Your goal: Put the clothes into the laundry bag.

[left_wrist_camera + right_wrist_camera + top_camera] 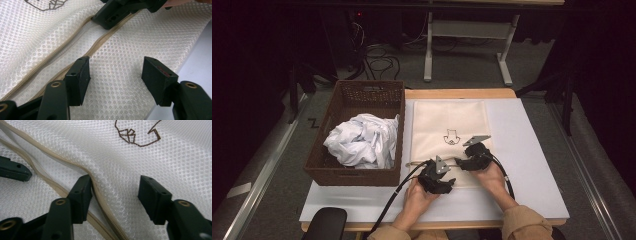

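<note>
Two grippers sit low over a white mesh bag [448, 122] that lies flat on the desk [532, 150], just beside a brown basket [343, 102] with crumpled white cloth [362, 140] in it. The left gripper [438, 175] is at the bag's near edge, by the tan zipper [105, 37]. Its jaws stand apart, with bag mesh between them, and they squeeze nothing. The right gripper [472, 159] is close by, a bit farther up the bag. Its jaws stand apart too, one jaw right at the zipper, the mesh bunched up between them.
</note>
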Demonstrator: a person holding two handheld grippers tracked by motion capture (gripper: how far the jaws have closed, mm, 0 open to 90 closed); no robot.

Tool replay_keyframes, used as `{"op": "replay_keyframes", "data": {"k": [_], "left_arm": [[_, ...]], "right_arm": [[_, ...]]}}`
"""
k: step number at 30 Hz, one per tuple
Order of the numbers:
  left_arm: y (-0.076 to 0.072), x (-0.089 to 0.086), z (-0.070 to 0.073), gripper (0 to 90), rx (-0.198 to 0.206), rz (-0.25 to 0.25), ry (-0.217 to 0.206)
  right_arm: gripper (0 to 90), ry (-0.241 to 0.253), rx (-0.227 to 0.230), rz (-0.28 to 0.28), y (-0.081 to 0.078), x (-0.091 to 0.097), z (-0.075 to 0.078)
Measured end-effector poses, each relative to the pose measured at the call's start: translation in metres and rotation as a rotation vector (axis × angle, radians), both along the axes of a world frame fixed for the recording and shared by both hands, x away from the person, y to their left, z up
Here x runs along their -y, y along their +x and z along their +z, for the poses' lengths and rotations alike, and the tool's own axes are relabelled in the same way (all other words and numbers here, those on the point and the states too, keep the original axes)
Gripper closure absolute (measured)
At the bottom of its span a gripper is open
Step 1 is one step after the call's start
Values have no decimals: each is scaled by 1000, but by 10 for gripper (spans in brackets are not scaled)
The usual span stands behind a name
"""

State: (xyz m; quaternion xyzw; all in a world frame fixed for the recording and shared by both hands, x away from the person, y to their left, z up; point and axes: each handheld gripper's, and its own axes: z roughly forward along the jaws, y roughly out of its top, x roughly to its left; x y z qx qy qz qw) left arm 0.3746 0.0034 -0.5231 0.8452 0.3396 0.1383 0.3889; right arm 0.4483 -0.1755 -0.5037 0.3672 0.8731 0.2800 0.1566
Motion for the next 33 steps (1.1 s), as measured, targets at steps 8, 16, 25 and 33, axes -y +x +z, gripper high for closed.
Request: {"op": "replay_keyframes", "data": {"k": [8, 16, 25, 33], "left_arm": [[0, 0, 0, 395, 3, 3, -2], [-1, 0, -1, 396, 4, 13, -7], [-1, 1, 0, 396, 1, 8, 4], [-1, 2, 1, 396, -5, 15, 12]], "right_arm": [[778, -42, 25, 74, -3, -6, 2], [876, -100, 32, 76, -2, -11, 5], [883, -74, 68, 99, 1, -6, 21], [885, -33, 98, 94, 5, -3, 48]]}}
